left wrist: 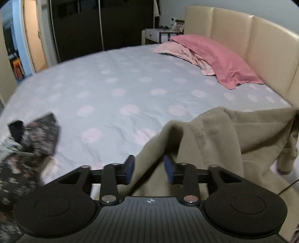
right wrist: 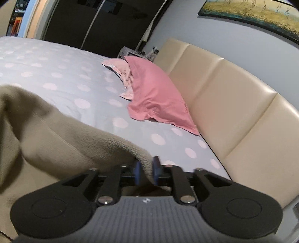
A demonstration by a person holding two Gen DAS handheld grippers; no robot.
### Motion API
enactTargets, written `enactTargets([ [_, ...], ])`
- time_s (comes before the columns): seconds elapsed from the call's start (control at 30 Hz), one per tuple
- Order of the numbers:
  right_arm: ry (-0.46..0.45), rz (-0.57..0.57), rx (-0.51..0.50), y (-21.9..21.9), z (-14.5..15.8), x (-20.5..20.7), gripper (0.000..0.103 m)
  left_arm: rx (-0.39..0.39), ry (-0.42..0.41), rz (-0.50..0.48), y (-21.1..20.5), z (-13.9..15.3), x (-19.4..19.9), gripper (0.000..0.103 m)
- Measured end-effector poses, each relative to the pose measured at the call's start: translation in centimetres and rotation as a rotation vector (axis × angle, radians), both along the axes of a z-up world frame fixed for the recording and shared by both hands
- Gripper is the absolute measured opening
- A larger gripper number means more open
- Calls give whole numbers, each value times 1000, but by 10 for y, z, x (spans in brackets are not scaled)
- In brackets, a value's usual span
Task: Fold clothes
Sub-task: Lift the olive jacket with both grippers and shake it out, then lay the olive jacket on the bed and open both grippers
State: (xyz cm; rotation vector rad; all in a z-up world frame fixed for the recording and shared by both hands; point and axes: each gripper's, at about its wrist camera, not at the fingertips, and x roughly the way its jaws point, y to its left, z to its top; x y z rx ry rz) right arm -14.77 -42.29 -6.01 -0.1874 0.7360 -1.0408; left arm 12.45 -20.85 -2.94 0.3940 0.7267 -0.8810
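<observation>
- The left gripper (left wrist: 149, 169) sits at 6 o'clock in the left wrist view, its blue pads (left wrist: 130, 168) set a little apart with a thick fold of the beige fleece garment (left wrist: 220, 138) between them; the pads pinch that fold.
- The right gripper (right wrist: 147, 172) sits at 6 o'clock in the right wrist view, its blue pads (right wrist: 156, 171) drawn close together and clamped on the fuzzy edge of the same garment (right wrist: 61, 130).
- The garment hangs raised above the bed between the two grippers, spreading towards 3 o'clock in the left view and 9 o'clock in the right view.
- At 8 o'clock in the left view lies a dark floral-print cloth (left wrist: 31, 142), blurred, on the bed's near edge.
- The bedsheet (left wrist: 115, 82), pale blue with pink dots, fills the middle ground.
- Towards 1 o'clock a pink pillow (left wrist: 218, 59) leans on the cream padded headboard (left wrist: 261, 44), with a paler pink pillow (left wrist: 179, 51) beside it.
- Farthest back stand a nightstand (left wrist: 158, 34) at 12 o'clock and a dark wardrobe (left wrist: 89, 26) at 11 o'clock.
- A framed painting (right wrist: 252, 13) hangs above the headboard at 1 o'clock in the right view.
</observation>
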Motion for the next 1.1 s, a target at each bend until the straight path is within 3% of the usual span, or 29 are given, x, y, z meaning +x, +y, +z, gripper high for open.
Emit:
enactTargets([
  [0.13,-21,151,18,38,-6,14,51,-9,1,-38,16,-8,-4,51],
  [0.27,-14,345,154,53,-21,37,54,109,6,-92,11,-38,-9,53],
  [0.33,32,431,218,61,-39,51,55,179,3,-122,6,-59,-15,53],
  [0.43,141,549,271,77,-72,74,53,239,58,-184,-1,-87,-25,53],
  [0.53,143,650,418,86,-95,91,51,268,77,-228,-12,-110,-34,51],
  [0.67,186,697,565,95,-126,110,45,294,95,-255,-26,-132,-35,48],
  [0.77,186,731,583,102,-143,125,44,271,82,-246,-35,-136,-30,46],
  [0.93,113,718,586,92,-134,153,44,193,87,-201,-46,-124,-7,43],
  [1.1,3,673,501,69,-107,183,44,138,42,-143,-70,-99,32,41],
])
